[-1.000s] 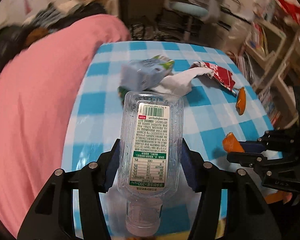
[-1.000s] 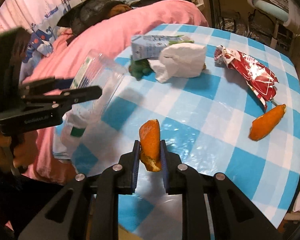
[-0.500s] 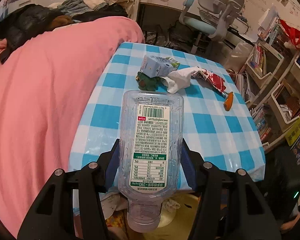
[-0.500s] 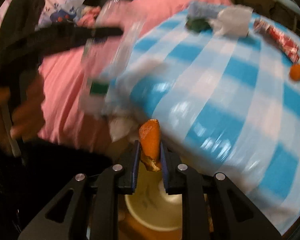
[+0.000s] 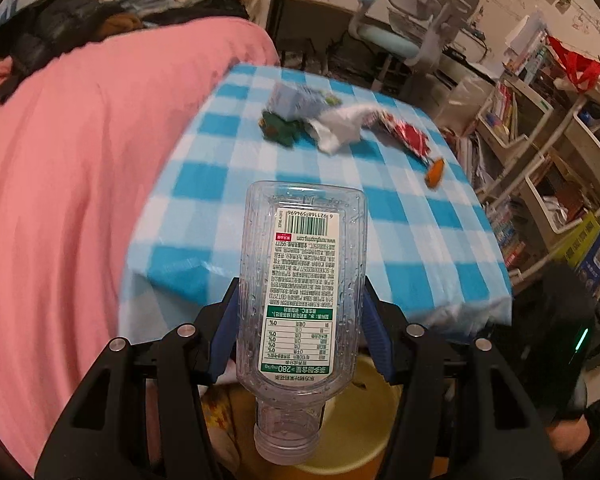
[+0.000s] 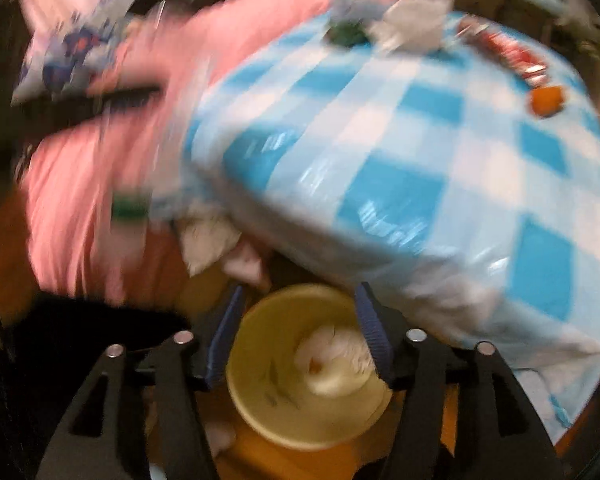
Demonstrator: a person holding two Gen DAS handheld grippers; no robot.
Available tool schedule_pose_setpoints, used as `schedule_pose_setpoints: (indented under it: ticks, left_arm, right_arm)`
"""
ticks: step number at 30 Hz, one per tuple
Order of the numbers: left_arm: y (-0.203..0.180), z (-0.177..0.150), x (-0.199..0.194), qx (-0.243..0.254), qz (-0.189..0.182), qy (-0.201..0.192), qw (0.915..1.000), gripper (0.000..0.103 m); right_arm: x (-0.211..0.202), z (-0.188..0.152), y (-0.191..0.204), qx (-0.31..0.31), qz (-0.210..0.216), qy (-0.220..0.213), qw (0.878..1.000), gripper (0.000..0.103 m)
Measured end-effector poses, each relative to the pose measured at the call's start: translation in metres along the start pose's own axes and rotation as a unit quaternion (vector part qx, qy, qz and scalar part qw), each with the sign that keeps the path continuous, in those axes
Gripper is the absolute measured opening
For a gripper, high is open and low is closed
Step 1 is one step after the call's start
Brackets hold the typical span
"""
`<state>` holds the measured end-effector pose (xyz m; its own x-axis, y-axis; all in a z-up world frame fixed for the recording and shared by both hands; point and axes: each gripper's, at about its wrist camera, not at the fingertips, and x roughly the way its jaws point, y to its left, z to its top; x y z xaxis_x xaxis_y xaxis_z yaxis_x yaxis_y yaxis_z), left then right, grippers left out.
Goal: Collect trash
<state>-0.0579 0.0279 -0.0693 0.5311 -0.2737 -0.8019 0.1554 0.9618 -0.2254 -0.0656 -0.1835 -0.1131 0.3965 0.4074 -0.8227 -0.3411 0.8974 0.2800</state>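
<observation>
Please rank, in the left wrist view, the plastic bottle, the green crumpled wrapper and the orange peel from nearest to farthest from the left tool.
1. Plastic bottle: clamped in the left tool, neck toward the camera.
2. Green crumpled wrapper: mid-table, left of centre.
3. Orange peel: right side of the table, slightly farther out.

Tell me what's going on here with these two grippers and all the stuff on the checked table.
A person is clearing trash. The left gripper holds an empty plastic bottle neck-down above a yellow bin. The right gripper is opening over that bin with nothing between its jaws. A carton, crumpled tissue, red wrapper and orange peel remain on the table.
</observation>
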Motion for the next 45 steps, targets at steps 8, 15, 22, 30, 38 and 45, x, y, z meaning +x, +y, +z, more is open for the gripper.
schedule_pose_setpoints:
  ticks: [8,15,22,30,38,45]
  left_arm:
    - [-0.049,-0.070,0.035,0.041,-0.013,0.096,0.9944,0.054]
    - [-0.089,-0.097,0.051,0.149,0.058,0.112,0.9808,0.073]
    - [-0.084,-0.078,0.035,0.153,0.108,0.053,0.9809,0.082]
    - [-0.059,-0.049,0.013,0.083,0.165,-0.027,0.9824,0.090]
    - [-0.041,-0.040,0.001,0.030,0.166,-0.054,0.9843,0.093]
    - [-0.043,-0.041,0.001,0.035,0.163,-0.053,0.9846,0.093]
  right_arm:
    - [-0.054,0.023,-0.017,0.049,-0.013,-0.132,0.990,0.070]
    - [-0.072,0.040,-0.006,-0.006,-0.021,-0.168,0.986,0.074]
    - [-0.068,0.039,-0.046,0.083,-0.003,-0.182,0.980,0.075]
    - [-0.063,0.042,-0.057,0.122,0.005,-0.172,0.978,0.075]
    - [-0.057,0.040,-0.041,0.081,-0.026,-0.158,0.984,0.078]
    - [-0.050,0.040,-0.031,0.054,-0.044,-0.146,0.987,0.078]
